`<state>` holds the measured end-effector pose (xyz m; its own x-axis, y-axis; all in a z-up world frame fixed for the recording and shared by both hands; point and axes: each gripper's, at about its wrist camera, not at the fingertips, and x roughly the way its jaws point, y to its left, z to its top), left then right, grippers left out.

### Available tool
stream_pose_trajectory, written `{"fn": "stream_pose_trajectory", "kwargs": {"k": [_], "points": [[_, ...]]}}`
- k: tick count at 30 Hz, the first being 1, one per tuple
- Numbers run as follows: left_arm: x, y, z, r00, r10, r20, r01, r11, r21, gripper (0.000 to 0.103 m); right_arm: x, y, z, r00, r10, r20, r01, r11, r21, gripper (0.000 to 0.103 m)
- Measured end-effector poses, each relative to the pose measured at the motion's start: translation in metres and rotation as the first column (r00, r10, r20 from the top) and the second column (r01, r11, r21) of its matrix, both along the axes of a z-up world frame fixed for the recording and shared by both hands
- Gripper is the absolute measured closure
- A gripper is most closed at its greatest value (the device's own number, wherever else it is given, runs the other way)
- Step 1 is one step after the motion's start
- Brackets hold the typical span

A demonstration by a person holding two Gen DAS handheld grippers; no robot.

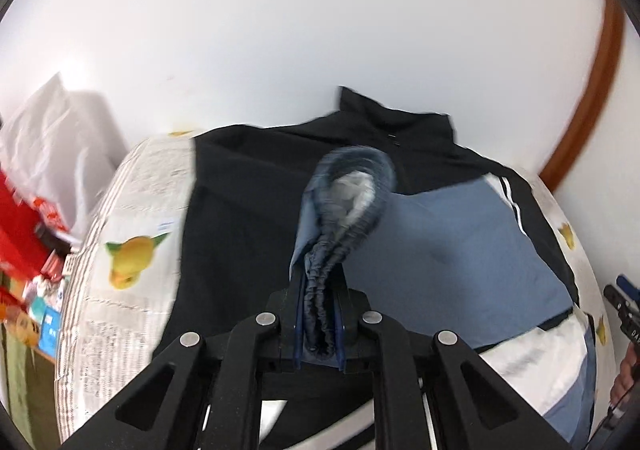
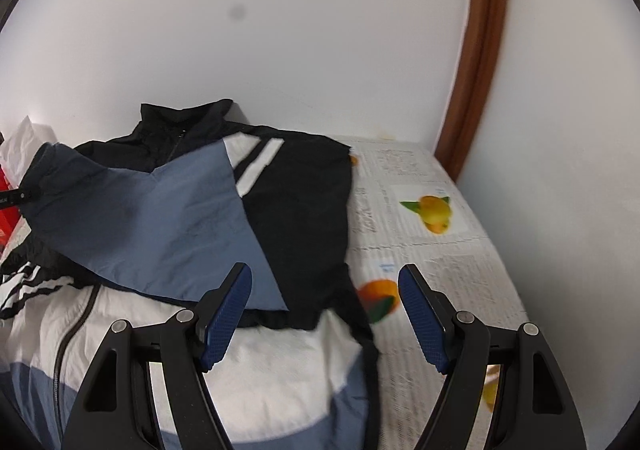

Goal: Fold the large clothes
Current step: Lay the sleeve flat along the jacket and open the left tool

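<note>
1. left wrist view: left gripper is clamped on the dark blue elastic sleeve cuff of the black, blue and white nylon track jacket. the cuff rises straight ahead from the jaws, and the jacket body lies beyond and to the right on the fruit-print sheet.

2. right wrist view: right gripper has its jaws wide apart and empty, hovering over the jacket's right edge. the sleeve runs away to the left, so the left hand is nearer to fold it.
</note>
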<state>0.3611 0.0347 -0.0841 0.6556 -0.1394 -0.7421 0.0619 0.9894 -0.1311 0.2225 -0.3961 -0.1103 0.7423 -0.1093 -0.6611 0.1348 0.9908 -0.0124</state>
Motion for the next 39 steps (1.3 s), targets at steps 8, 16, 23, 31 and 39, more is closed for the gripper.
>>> {"fn": "stream_pose_trajectory", "kwargs": {"k": [8,16,23,31,39], "points": [[0.011,0.045,-0.038,0.991,0.088,-0.104,-0.094,0.994,-0.061,0.092,0.032,0.008,-0.029,0.999,-0.002,-0.047,0.003,1.0,0.022,0.028],[0.015,0.052,-0.061,0.975,0.144,-0.169,-0.149,0.989,-0.02,0.08,0.05,0.005,-0.061,0.991,-0.048,-0.127,0.048,0.999,-0.003,0.028],[-0.005,0.054,-0.04,0.98,0.166,-0.113,-0.166,0.986,0.012,0.079,0.029,-0.005,-0.046,0.99,-0.101,-0.097,0.097,0.994,-0.04,0.028],[-0.045,0.053,-0.012,0.987,0.156,-0.047,-0.153,0.987,0.047,0.079,-0.017,-0.025,-0.029,0.987,-0.103,-0.126,0.106,0.994,0.018,0.028],[-0.105,0.059,0.008,0.99,0.141,0.008,-0.141,0.988,0.059,0.079,-0.072,-0.028,-0.029,0.989,-0.061,-0.136,0.073,0.994,0.08,0.029]]}}
